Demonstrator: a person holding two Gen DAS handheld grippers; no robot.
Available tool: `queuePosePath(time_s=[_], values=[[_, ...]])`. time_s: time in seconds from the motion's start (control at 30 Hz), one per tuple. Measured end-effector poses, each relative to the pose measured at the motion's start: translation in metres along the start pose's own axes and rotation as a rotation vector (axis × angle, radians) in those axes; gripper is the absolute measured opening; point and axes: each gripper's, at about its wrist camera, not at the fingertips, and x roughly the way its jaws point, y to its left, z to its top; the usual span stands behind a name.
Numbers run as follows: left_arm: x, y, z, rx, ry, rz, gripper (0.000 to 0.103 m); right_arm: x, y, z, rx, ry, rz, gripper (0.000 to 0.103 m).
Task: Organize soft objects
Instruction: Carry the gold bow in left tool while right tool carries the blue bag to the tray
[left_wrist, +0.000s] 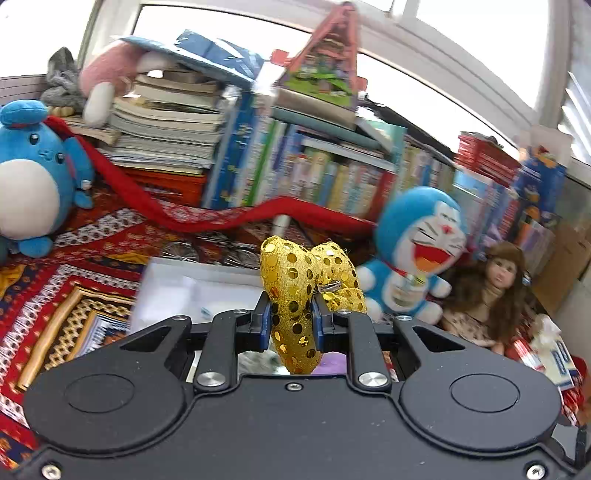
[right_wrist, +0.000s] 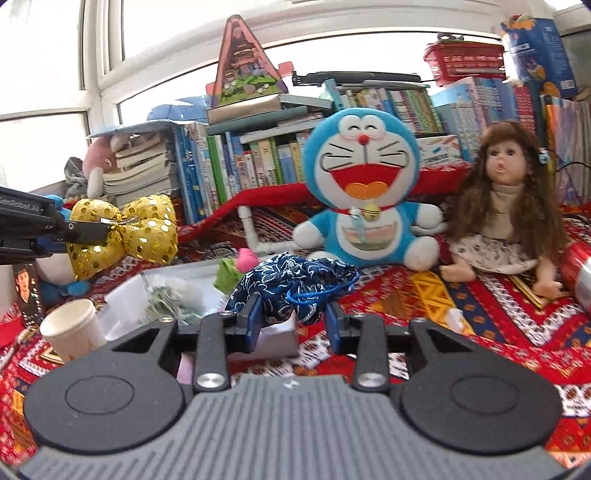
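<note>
Left wrist view: the gold sequined bow (left_wrist: 295, 291) is clamped upright in the fully closed left hand-held gripper (left_wrist: 291, 321), while the blue pouch (right_wrist: 291, 282), pinched in the right hand-held gripper (right_wrist: 293, 317), is held above the white box (right_wrist: 155, 284).

The gold sequined bow (left_wrist: 295, 291) is puffy and dotted with shiny round discs, with a small metal clip at its middle. It hangs in the air, pinched at its centre, its two lobes spreading to either side. The dark blue pouch (right_wrist: 291, 282) has a silvery floral pattern and a bright blue drawstring; it is crumpled and lifted above the white box (right_wrist: 166, 280).
</note>
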Motion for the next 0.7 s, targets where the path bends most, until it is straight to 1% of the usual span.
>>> queuePosePath(time_s=[0.27, 0.33, 0.53, 0.7], values=[[0.036, 0.04, 0.036, -0.051, 0.101, 0.043, 0.02, 0.037, 0.019, 0.02, 0.005, 0.055, 0.061, 0.04], [0.048, 0.045, 0.038, -0.059, 0.127, 0.055, 0.02, 0.049, 0.027, 0.023, -0.001, 0.078, 0.074, 0.04], [0.096, 0.056, 0.046, -0.084, 0.24, 0.076, 0.02, 0.08, 0.052, 0.026, -0.051, 0.136, 0.083, 0.04], [0.132, 0.061, 0.052, -0.091, 0.303, 0.089, 0.021, 0.102, 0.057, 0.024, -0.017, 0.186, 0.101, 0.04]])
